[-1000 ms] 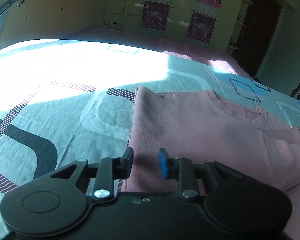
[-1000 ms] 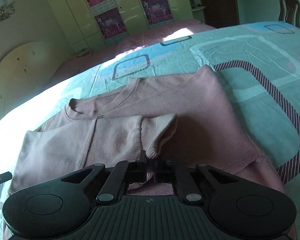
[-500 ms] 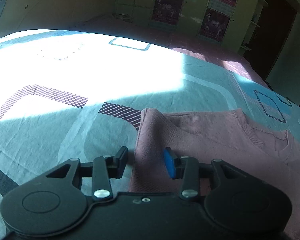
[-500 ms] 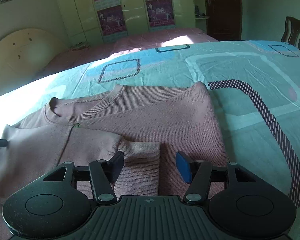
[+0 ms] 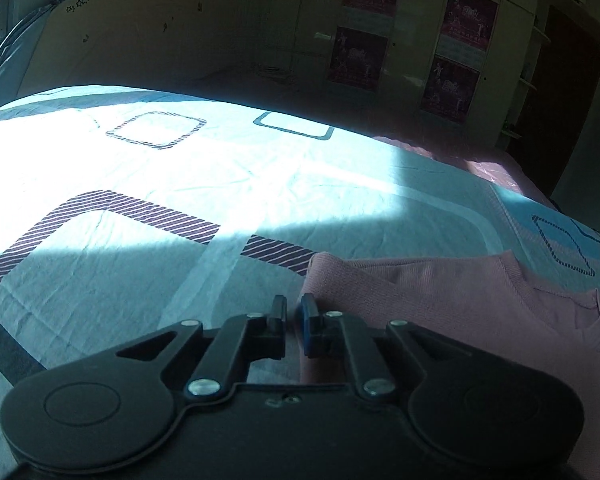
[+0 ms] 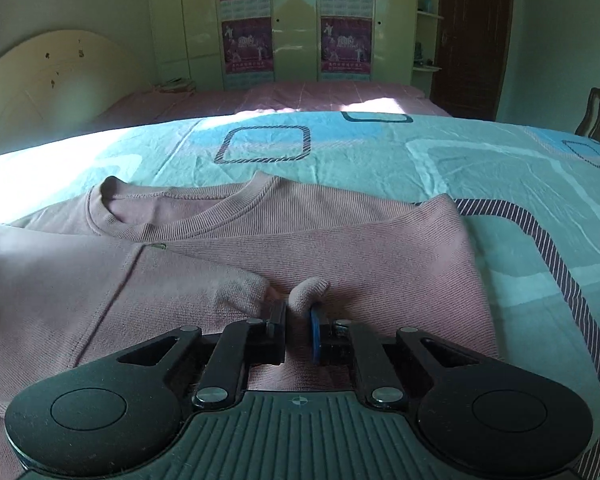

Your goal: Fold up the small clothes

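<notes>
A pink sweater (image 6: 340, 248) is lying flat on the patterned bedsheet (image 6: 500, 168), neckline toward the far side, with one sleeve (image 6: 172, 280) already folded in across the chest. The right gripper (image 6: 298, 320) is closing near the middle of the body, its jaws almost together, and a small bunched nub of knit is standing up between them, so it is pinching fabric there. The left gripper (image 5: 294, 316) is closing too, its jaws nearly touching at the sweater's (image 5: 440, 300) left side edge, just below the shoulder corner; whether cloth is actually caught between them is hard to tell, since the edge is running right along the gap and part of it is hidden by the fingers. The main risk is an uneven pickup: if the left jaws are gripping only air or the bedsheet, one side will be lifting while the other stays down, dragging the sweater askew and spilling the folded sleeve. The right pinch is looking shallow, a little knob of a single layer, so it may be slipping free under the garment's weight, or taking only the top layer and pulling the front away from the back. Catching the sheet along with the knit would also be tugging the whole surface and wrinkling the fold.
</notes>
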`<state>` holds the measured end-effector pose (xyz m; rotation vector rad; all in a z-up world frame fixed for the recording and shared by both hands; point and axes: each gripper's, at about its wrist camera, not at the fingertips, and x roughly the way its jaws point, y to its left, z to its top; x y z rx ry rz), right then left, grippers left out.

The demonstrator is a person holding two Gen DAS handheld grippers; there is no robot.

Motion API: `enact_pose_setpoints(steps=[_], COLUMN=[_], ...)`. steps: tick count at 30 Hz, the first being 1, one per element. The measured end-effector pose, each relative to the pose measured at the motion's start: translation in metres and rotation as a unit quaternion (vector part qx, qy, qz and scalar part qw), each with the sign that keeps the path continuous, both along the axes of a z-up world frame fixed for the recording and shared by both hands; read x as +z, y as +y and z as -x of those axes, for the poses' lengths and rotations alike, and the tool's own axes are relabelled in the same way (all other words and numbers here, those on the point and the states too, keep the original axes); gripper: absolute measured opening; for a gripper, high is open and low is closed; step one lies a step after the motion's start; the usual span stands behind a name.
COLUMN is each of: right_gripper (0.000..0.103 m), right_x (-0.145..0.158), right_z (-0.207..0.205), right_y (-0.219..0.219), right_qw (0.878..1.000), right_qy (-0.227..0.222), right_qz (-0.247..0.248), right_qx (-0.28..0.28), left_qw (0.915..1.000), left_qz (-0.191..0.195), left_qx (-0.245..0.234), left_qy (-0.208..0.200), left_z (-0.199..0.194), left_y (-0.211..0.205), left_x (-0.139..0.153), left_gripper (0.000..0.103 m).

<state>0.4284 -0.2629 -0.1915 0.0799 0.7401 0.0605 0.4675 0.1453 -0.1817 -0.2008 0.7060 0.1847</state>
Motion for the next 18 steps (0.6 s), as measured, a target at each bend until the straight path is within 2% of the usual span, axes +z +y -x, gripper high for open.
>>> enact_pose_setpoints(steps=[2,6,9,14,18], right_gripper=[0.030,0.031,0.031,0.031,0.031], right_x=[0.007,0.021,0.026,0.027,0.011], right_z=[0.005,0.008,0.002,-0.013,-0.021], right_y=[-0.003,0.001,0.018,0.052,0.065], right_qw=[1.000,0.999,0.999,0.998,0.997], right_qy=[-0.017,-0.036,-0.032,-0.016,0.013], right_qz=[0.005,-0.005,-0.013,-0.014,0.003], right_qx=[-0.012,0.002,0.025,0.055,0.072], left_qw=[1.0000,0.9994,0.9975,0.9930,0.9918], left_qz=[0.003,-0.009,-0.009,-0.005,-0.023], left_qx=[0.001,-0.029,-0.070,-0.114,-0.117], left_qy=[-0.006,-0.017,-0.001,0.030,0.045], left_z=[0.005,0.019,0.022,0.022,0.020], left_y=[0.000,-0.018,-0.045,-0.087,-0.099], left_x=[0.007,0.024,0.028,0.015,-0.002], left_gripper=[0.020,0.022,0.024,0.026,0.029])
